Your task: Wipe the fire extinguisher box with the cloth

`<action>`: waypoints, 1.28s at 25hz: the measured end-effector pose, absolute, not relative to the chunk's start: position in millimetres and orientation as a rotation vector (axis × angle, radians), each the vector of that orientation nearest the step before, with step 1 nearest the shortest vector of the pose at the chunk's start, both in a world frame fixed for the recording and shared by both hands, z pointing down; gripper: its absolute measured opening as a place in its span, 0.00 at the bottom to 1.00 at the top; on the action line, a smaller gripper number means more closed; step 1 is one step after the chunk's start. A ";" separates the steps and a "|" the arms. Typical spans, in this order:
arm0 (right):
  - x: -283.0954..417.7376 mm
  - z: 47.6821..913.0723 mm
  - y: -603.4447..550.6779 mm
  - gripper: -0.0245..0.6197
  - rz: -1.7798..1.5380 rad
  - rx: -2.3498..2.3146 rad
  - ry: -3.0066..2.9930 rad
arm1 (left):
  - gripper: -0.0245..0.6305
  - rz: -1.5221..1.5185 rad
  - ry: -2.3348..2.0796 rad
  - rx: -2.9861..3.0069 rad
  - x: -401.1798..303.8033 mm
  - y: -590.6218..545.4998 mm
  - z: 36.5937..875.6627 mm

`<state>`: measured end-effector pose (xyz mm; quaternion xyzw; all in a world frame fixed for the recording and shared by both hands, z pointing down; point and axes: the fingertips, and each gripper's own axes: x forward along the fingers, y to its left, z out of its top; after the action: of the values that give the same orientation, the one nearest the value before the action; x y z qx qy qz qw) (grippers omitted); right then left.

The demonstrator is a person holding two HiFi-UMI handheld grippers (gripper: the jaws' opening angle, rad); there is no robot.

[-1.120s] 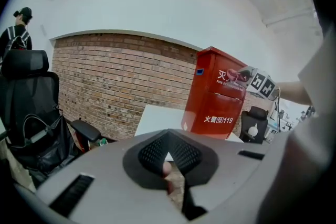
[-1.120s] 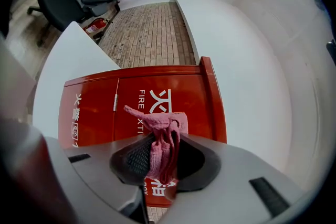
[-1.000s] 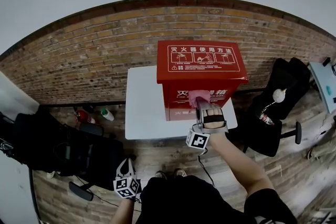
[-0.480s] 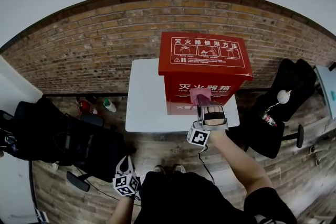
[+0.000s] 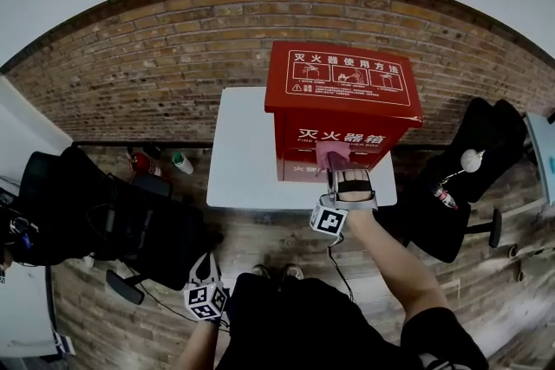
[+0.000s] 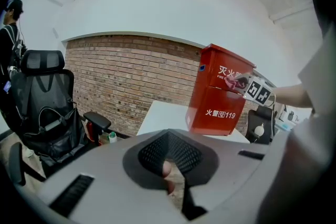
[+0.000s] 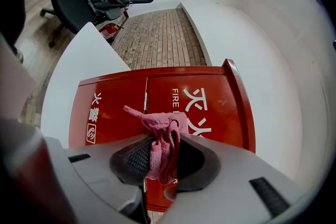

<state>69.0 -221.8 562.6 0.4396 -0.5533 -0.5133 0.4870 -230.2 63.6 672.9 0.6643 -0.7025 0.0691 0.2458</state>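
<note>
A red fire extinguisher box [image 5: 342,113] with white lettering stands on a white table [image 5: 243,160] against a brick wall. My right gripper [image 5: 335,159] is shut on a pink cloth [image 5: 332,155] and holds it against the box's front face, just under the white characters. In the right gripper view the pink cloth [image 7: 160,147] bunches between the jaws, right at the red box front [image 7: 173,97]. My left gripper [image 5: 206,277] hangs low by my body, far from the table; in its own view the jaws [image 6: 170,186] are closed with nothing in them, and the box [image 6: 220,92] shows far off.
A black office chair [image 5: 455,186] stands right of the table; another black chair with a bag [image 5: 113,234] is at the left. Bottles and a small red extinguisher [image 5: 156,169] sit on the floor by the wall. A person stands at the far left [image 6: 10,29].
The right gripper with the cloth has stayed on the box front, shifting only slightly. The head view has tilted, so the box and table sit a little lower and farther right.
</note>
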 end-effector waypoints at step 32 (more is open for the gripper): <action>68.9 615.8 -223.4 0.19 -1.201 1.064 -1.394 | 0.07 0.264 -1.930 1.770 -234.1 90.2 672.6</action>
<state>68.9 -223.4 615.8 0.4372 -0.5731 -0.4938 0.4865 -234.1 90.2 672.6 0.6509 -0.7095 0.0971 0.2521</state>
